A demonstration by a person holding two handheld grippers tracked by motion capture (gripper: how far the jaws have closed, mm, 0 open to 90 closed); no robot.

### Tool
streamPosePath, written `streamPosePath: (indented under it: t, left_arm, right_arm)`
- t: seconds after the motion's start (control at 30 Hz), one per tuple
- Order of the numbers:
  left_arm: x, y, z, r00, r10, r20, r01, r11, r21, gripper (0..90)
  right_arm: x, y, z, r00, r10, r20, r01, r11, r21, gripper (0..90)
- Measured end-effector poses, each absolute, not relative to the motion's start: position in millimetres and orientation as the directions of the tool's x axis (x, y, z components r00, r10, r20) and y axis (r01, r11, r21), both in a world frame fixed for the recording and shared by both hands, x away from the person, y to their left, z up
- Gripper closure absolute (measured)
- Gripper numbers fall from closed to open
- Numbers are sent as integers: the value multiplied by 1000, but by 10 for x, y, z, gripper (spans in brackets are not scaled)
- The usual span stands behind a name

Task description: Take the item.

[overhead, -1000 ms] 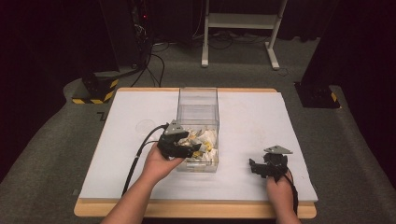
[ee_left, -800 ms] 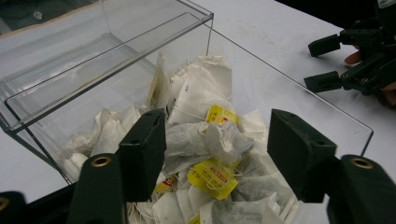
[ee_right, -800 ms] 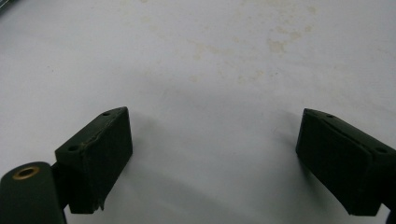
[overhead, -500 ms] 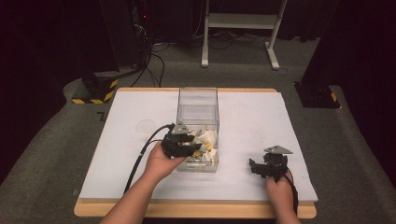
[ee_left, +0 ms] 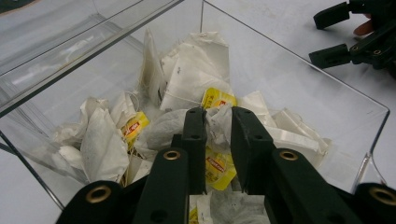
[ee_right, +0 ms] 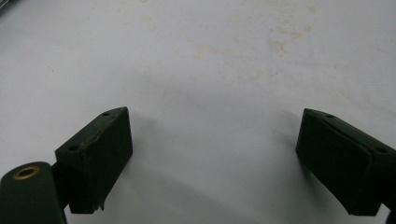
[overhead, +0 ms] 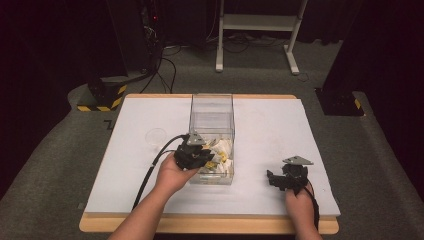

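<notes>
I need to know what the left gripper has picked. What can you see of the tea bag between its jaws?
The tea bag is a white, crinkled, thin paper pouch, pinched between the jaws of the left gripper, which have just been closing on it. It sits among other tea bags with yellow tags inside the clear box, resting on the pile. Its own tag cannot be told apart.

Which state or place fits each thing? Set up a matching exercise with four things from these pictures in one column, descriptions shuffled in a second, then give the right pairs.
Things:
1. left gripper
2. right gripper
3. clear box
4. round clear lid

Descriptions:
A. lies flat on the white table, left of the box
B. jaws wide apart over bare table
C. holds a heap of tea bags
D. jaws closed on a tea bag

Pairs: 1-D, 2-B, 3-C, 4-A
</notes>
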State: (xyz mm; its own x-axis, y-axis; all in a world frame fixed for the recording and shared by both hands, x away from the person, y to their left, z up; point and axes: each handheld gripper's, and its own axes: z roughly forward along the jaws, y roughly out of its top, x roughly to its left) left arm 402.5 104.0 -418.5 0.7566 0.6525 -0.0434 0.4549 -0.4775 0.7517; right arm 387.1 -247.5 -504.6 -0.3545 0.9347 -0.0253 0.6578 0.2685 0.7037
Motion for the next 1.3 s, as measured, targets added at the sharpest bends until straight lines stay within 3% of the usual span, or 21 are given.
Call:
streamPosePath:
  t: [0.1, 0.27, 1.3]
  left_arm:
    - [4023, 1047, -4185, 763, 645, -47, 454, -482, 750, 850]
    - [4015, 1056, -4186, 768, 638, -53, 450, -478, 755, 873]
    - [3831, 1393, -4146, 756, 644, -118, 395, -305, 866, 883]
  right_arm:
    - [3871, -2475, -5046, -355, 935, -25, 658, 268, 704, 106]
    - [3871, -2475, -5046, -355, 935, -25, 658, 269, 704, 106]
    - [3870, -2475, -5046, -356, 934, -27, 657, 270, 704, 107]
